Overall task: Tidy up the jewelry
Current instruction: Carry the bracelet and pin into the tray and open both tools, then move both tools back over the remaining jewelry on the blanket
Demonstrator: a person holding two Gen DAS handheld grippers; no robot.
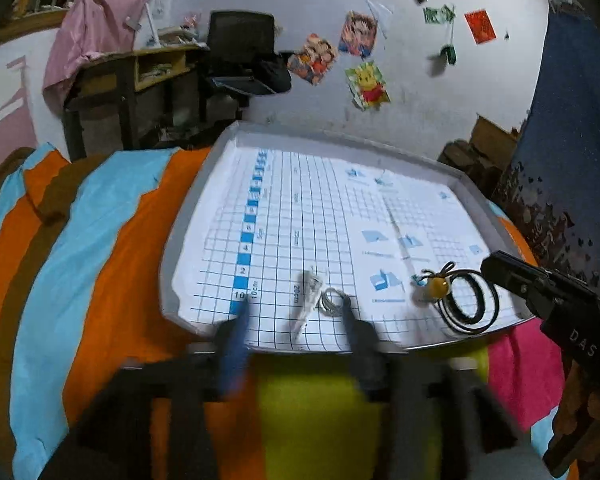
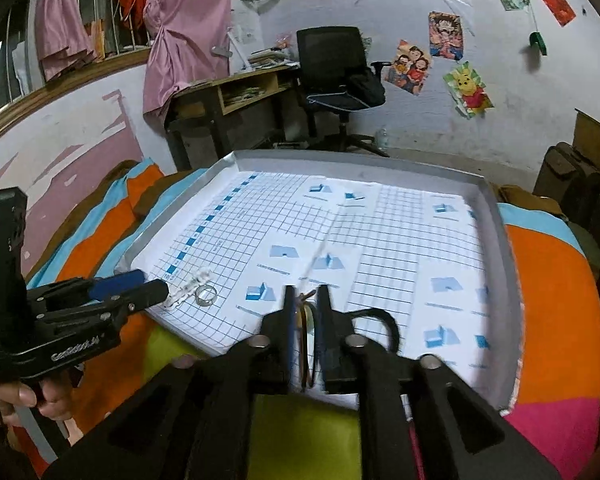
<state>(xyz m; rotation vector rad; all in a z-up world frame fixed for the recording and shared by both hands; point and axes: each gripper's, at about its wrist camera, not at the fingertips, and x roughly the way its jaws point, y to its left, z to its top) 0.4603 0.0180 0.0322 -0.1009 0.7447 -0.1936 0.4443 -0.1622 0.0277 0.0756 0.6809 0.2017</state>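
On the gridded paper in a shallow grey tray [image 1: 204,184] lie a silver ring [image 1: 330,300] and a clear plastic strip [image 1: 308,292]. Both sit between the wide-apart fingers of my left gripper [image 1: 294,312], which is open and touches neither. An amber pendant [image 1: 436,286] on a coiled black cord [image 1: 468,304] lies to the right. My right gripper [image 1: 490,266] reaches the coil's right edge. In the right wrist view my right gripper [image 2: 306,296] has its fingers close together with the cord [image 2: 380,318] running into the narrow gap. The ring [image 2: 205,295] and my left gripper [image 2: 154,282] show at the left.
The tray rests on a bed with an orange, blue and brown striped cover [image 1: 100,240] and a yellow-green patch [image 1: 316,400] at its near edge. A desk [image 2: 236,92] and a black office chair [image 2: 332,72] stand behind. A hand [image 2: 20,396] holds the left gripper.
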